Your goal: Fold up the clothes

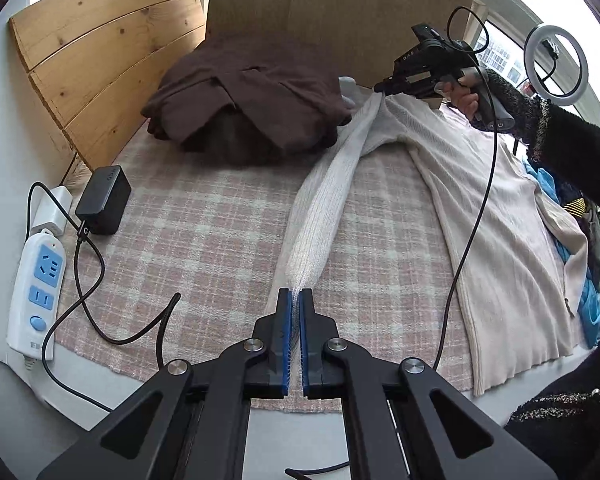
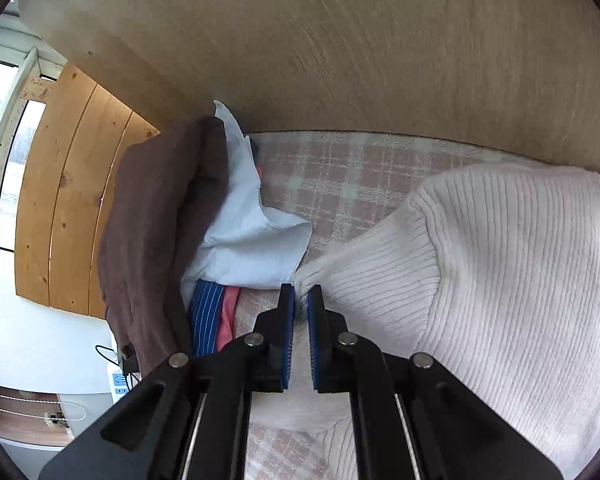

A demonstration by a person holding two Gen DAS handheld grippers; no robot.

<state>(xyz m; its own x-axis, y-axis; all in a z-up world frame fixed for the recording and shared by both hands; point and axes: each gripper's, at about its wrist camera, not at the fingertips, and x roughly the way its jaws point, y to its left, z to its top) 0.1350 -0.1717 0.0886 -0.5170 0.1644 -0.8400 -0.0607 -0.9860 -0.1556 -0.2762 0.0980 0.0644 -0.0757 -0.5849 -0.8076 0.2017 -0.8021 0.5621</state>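
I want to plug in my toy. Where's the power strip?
In the left wrist view the white power strip lies at the far left, off the checked blanket's edge, just below the black adapter.

Left of plaid blanket (image 1: 204,232): white power strip (image 1: 36,292), black adapter (image 1: 103,199). Behind: pine headboard (image 1: 100,60). Far right: ring light (image 1: 557,62).

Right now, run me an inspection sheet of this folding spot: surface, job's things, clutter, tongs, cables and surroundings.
Surface: pink plaid cloth over the table.
Job's things: white ribbed sweater lying flat, its sleeve stretched taut; brown garment folded behind.
Clutter: power strip, black adapter, clothes pile.
Tongs: left tongs shut on the sleeve end; right tongs shut on the sweater's shoulder.
Cables: black cable crossing the cloth's left corner.
Surroundings: wooden boards, ring light, windows.
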